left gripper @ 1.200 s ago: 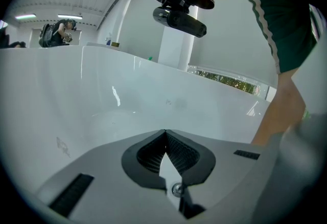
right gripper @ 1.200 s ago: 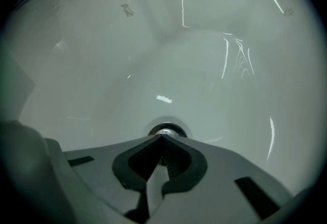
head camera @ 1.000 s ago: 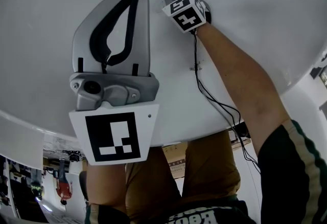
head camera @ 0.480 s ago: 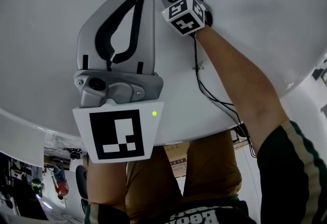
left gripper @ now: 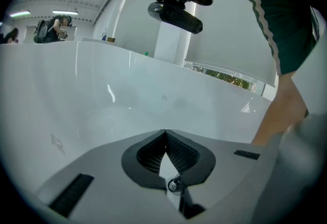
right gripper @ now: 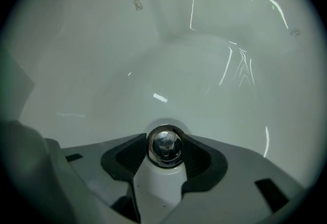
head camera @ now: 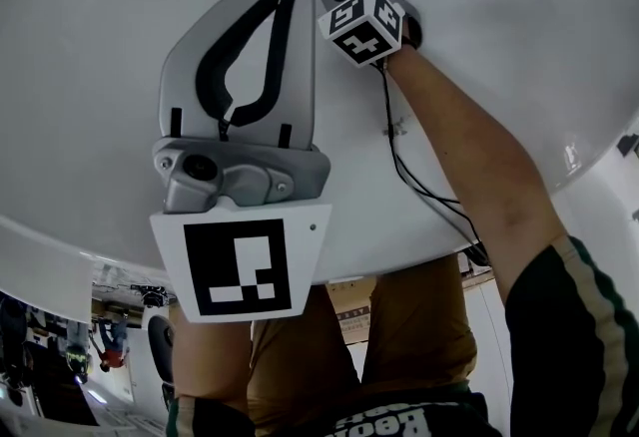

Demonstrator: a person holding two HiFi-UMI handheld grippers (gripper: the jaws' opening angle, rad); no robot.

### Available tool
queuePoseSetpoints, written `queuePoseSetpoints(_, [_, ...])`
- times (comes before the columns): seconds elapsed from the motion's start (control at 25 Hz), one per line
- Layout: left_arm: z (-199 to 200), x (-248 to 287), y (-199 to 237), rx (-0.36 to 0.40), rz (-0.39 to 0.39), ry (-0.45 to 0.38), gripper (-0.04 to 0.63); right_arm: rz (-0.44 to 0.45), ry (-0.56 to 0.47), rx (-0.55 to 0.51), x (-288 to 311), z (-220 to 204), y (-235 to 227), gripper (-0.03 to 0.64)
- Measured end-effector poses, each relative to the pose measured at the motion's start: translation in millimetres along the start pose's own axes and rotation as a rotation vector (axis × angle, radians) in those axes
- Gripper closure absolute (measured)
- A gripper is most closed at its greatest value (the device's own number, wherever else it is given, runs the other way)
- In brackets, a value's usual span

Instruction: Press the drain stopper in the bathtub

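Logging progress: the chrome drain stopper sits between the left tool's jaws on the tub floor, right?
No, wrong tool. The chrome drain stopper sits between the jaws of the right tool, now opening, on the tub floor, as the right gripper view shows. The left tool is shut, empty.

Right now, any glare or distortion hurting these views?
Right gripper view: white glare streaks on the tub, reflections on the chrome stopper, corners black from the fisheye. Left gripper view: same fisheye bending, mosaic patch at top. Head view: evenly lit, sharp.
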State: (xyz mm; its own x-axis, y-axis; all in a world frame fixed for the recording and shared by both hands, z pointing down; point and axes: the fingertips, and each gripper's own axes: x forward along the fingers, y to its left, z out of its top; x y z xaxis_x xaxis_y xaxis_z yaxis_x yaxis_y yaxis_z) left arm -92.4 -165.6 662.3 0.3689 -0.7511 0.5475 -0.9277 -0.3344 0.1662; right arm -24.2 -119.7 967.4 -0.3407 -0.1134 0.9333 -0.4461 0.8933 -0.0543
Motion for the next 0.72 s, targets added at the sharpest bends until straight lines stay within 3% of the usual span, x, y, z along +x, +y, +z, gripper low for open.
queuePoseSetpoints(0.16, [-1.9,1.1,-0.7,0.010,-0.015,0.006,0.587,-0.008,0.026,0.018,8.6,-2.4,-4.3,0.411])
queuePoseSetpoints(0.4, [-2.6,1.3,-1.8,0.012,-0.017,0.008,0.587,0.056,0.045,0.010,10.0,-3.5,-6.1,0.426])
queuePoseSetpoints(0.48, [-3.1,1.3,-2.5,0.012,-0.023,0.013,0.588,0.088,0.058,0.132,9.7,-3.2,-6.2,0.431])
queuePoseSetpoints(0.56, [-2.8,2.1,-2.6,0.013,-0.028,0.014,0.587,0.074,0.050,0.332,7.2,-0.2,-19.2,0.448])
queuePoseSetpoints(0.6, [-2.5,2.5,-2.5,0.013,-0.029,0.014,0.586,0.043,0.041,0.404,4.1,0.6,-29.4,0.537])
queuePoseSetpoints(0.64, [-2.3,2.7,-2.3,0.013,-0.029,0.015,0.587,0.013,0.039,0.430,1.3,-0.1,-37.4,0.606])
queuePoseSetpoints(0.72, [-1.9,3.1,-2.5,0.014,-0.030,0.017,0.586,0.000,0.047,0.391,-0.9,-3.7,-39.4,0.606])
